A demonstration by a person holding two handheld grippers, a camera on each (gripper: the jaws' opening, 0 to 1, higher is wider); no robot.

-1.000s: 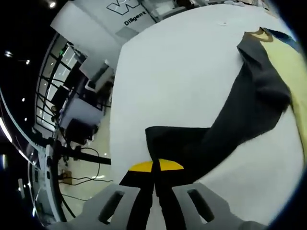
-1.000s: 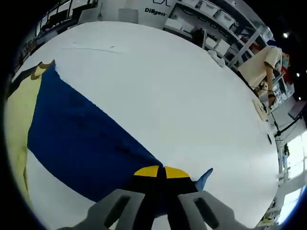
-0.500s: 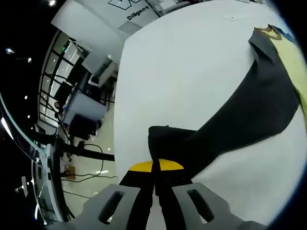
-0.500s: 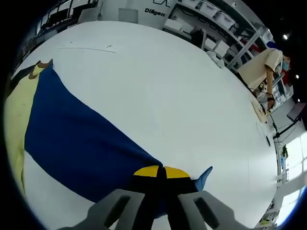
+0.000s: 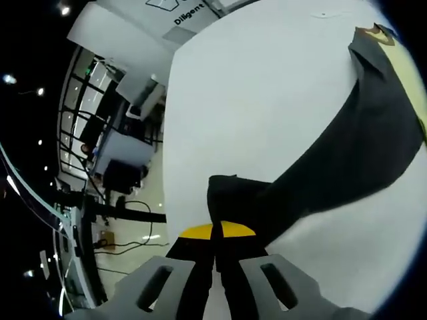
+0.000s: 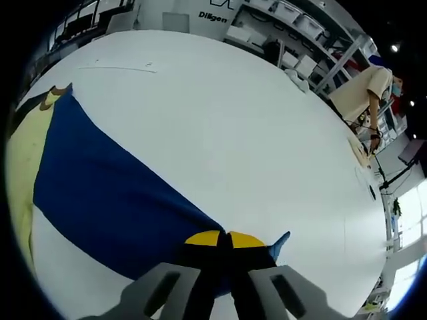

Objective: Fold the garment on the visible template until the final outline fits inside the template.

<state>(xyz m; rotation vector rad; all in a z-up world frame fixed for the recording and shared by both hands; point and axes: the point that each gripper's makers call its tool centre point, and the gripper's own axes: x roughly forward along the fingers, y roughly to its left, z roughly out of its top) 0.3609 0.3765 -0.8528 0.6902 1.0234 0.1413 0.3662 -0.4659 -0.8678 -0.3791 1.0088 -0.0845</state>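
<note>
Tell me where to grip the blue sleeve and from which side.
Grip the blue sleeve at its cuff end, where the right gripper is already shut on it, coming from the outer table side: the sleeve runs stretched out from the body towards that free tip.

Your left gripper is pinching a sleeve running toward two o'clock across the bench; your right gripper's sleeve is running toward ten o'clock.

**Workshop around the white table**

We are looking past a white table at shelves holding boxes, a person standing beside them, a glossy floor trailing cables, and ceiling lights shining.
</note>
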